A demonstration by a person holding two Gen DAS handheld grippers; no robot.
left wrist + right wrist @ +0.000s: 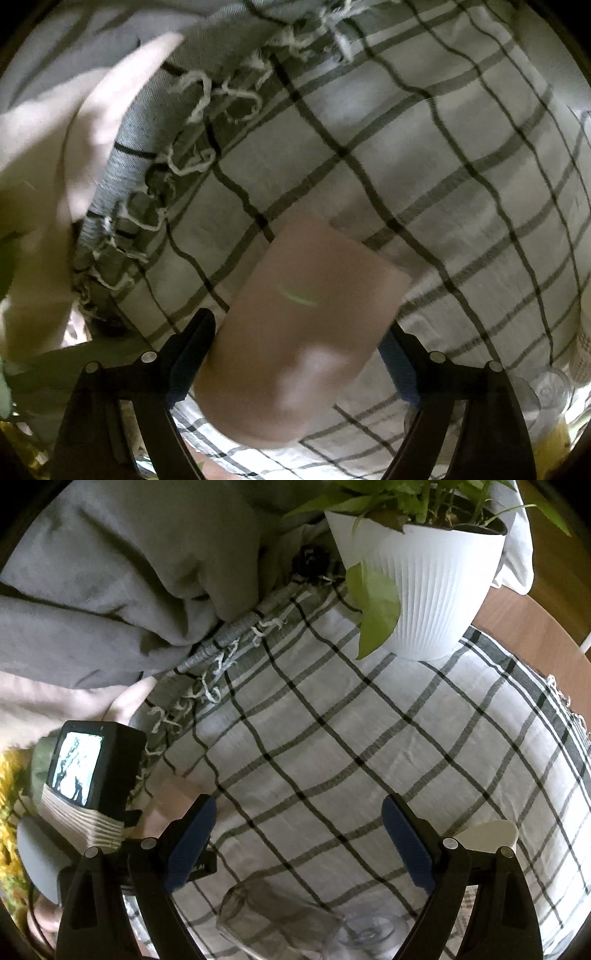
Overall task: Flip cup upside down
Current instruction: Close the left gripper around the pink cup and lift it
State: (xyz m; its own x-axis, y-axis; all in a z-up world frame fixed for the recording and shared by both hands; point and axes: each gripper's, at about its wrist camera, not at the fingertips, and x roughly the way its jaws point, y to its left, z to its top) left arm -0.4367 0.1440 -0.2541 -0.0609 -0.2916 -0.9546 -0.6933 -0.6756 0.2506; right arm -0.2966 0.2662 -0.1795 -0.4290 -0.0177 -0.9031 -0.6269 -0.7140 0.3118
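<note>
In the left wrist view a pale pink cup (pixel 303 332) is held tilted between the fingers of my left gripper (pixel 301 354), above the checked cloth (pixel 443 184). The image is blurred by motion, so I cannot tell which end is its rim. In the right wrist view my right gripper (pixel 299 834) is open and empty over the checked cloth (pixel 332 738). The left gripper's body with its small screen (pixel 92 771) is at the left, and a bit of the pink cup (pixel 173 797) shows beside it.
A white ribbed pot with a green plant (pixel 421 579) stands at the back right on the cloth. A clear glass (pixel 273 919) lies near the front edge. Grey fabric (pixel 110 572) lies at the back left. Brown table (pixel 532 624) shows at the right.
</note>
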